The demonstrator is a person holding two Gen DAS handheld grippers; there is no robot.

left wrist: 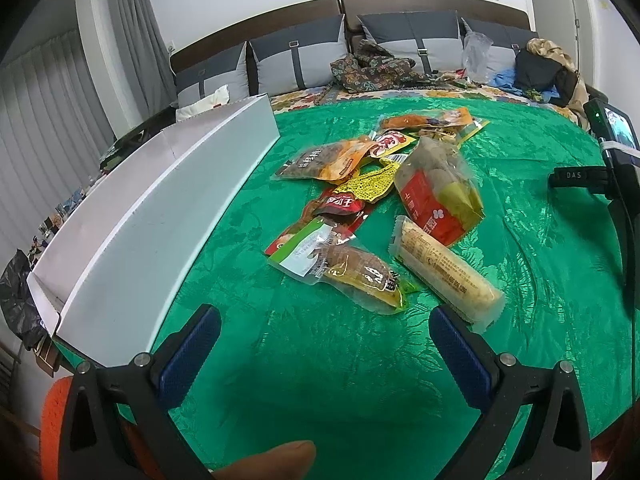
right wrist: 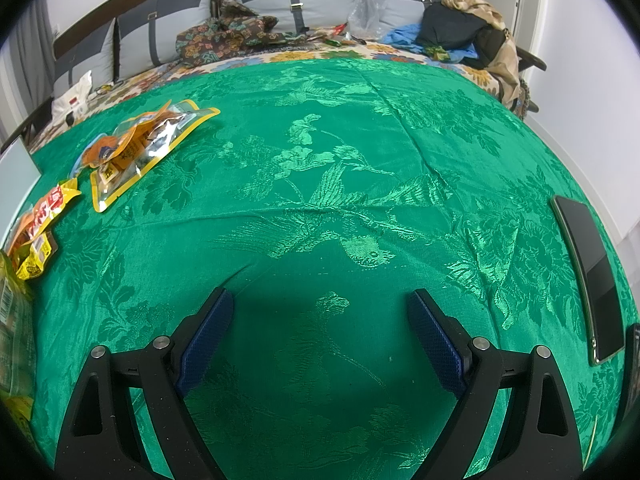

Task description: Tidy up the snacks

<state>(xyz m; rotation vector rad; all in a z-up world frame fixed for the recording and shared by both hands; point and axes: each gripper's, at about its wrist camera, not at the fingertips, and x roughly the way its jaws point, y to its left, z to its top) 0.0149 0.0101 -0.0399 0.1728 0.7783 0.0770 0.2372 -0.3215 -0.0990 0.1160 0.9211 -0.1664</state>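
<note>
1. The left wrist camera is looking forward and down between its fingers, sitting close over the green cloth [left wrist: 320, 360], facing the snack pile [left wrist: 384, 208] and the sofa [left wrist: 360, 40].
2. The right wrist camera is pointing the same way, seeing mostly bare cloth.
3. Both are sharing the cloth, sofa and pile.

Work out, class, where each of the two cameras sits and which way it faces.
Left wrist: sits on the left gripper, looking across the green cloth at the snack pile and white box; open fingers and a thumb tip show.
Right wrist: sits on the right gripper, facing bare cloth and a phone; open fingers show.
Shared: cloth, snacks, the cushions behind.
</note>
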